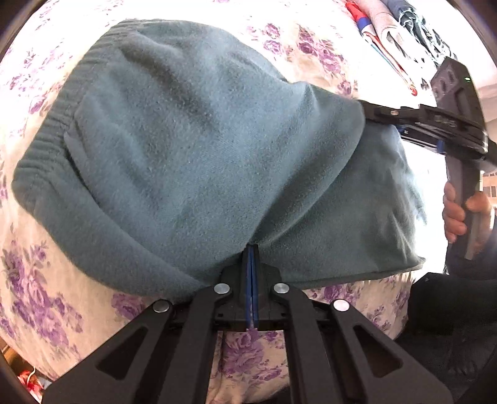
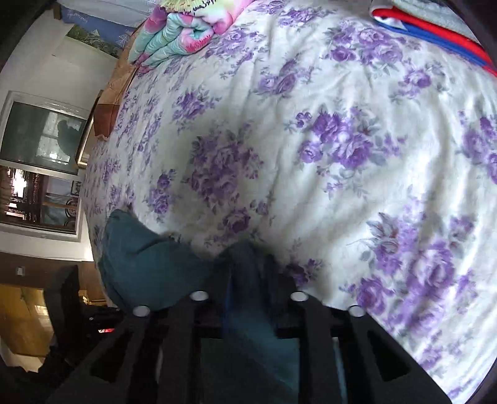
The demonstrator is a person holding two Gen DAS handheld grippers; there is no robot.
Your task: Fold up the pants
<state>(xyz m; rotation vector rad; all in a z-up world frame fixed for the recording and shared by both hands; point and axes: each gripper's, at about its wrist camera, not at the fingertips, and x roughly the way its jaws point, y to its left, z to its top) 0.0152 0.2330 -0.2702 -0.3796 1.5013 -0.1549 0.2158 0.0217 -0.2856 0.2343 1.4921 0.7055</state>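
Teal fleece pants (image 1: pixel 186 140) lie bunched on a bedspread with purple flowers (image 1: pixel 310 40), their ribbed waistband (image 1: pixel 40 149) at the left. My left gripper (image 1: pixel 252 248) is shut, its blue pads together, and the cloth's folds run into its tip at the near edge. At the pants' right corner my right gripper (image 1: pixel 369 113) holds the cloth raised off the bed, a hand (image 1: pixel 456 214) on its handle. In the right wrist view, a strip of the pants (image 2: pixel 146 264) passes between the fingers of the right gripper (image 2: pixel 245 264); that part is blurred.
Folded clothes (image 1: pixel 394 31) are stacked at the far right of the bed, including a red and blue piece (image 2: pixel 435 34). A tie-dye garment (image 2: pixel 183 28) lies at the far end. The bedspread (image 2: pixel 310 124) stretches bare beyond the pants. A framed mirror (image 2: pixel 43 133) hangs on the wall at left.
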